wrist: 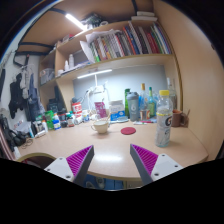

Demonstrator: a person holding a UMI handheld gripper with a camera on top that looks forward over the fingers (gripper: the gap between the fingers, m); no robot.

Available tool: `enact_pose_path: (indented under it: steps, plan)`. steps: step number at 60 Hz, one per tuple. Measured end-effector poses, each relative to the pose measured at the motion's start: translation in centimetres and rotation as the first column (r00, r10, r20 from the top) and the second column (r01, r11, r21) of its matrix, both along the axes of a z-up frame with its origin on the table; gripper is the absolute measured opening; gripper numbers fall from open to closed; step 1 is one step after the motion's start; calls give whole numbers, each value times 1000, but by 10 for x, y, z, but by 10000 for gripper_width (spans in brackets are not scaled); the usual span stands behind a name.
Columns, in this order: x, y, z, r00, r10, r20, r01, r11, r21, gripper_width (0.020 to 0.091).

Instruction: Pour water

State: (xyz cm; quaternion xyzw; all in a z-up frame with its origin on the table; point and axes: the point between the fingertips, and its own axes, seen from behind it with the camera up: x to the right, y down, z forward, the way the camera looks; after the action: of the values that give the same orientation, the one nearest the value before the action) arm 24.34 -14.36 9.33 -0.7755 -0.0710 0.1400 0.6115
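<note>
Our gripper [112, 163] shows its two fingers spread wide apart, holding nothing, each faced with a ridged magenta pad [76, 160]; only bare tabletop lies between them.

The clear plastic water bottle [164, 118] stands upright beyond the right finger and a little to its right, well apart from the pads. It is a tall cylinder with a pale cap and a label band round its middle; we cannot tell how full it is.

We take that bottle as our landmark. It rests on a smooth, light wooden desk [115, 145] with a rounded front edge. Just left of the bottle, flat on the wood, lies a small red disc [129, 130]. Further left sits a white cup [100, 125]. Behind the bottle and to its left stand several more bottles [143, 103], green and clear, against the wall. Above the bottle, a wooden shelf [110, 66] carries a tight row of upright books [125, 42], with a strip light glowing under it.
</note>
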Motion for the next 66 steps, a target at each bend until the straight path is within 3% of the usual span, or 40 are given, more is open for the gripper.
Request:
enact_pose_path:
  steps: [19,32,38,66]
  plan:
    - [32,16,14,995,-54,85,45,994,100,829]
    - [123,61,35,963,-248,108,225,956,189,828]
    - [149,88,35,953,-289,90,268,944,192,830]
    - [184,211,1,942,-296,156,271,949,164,820]
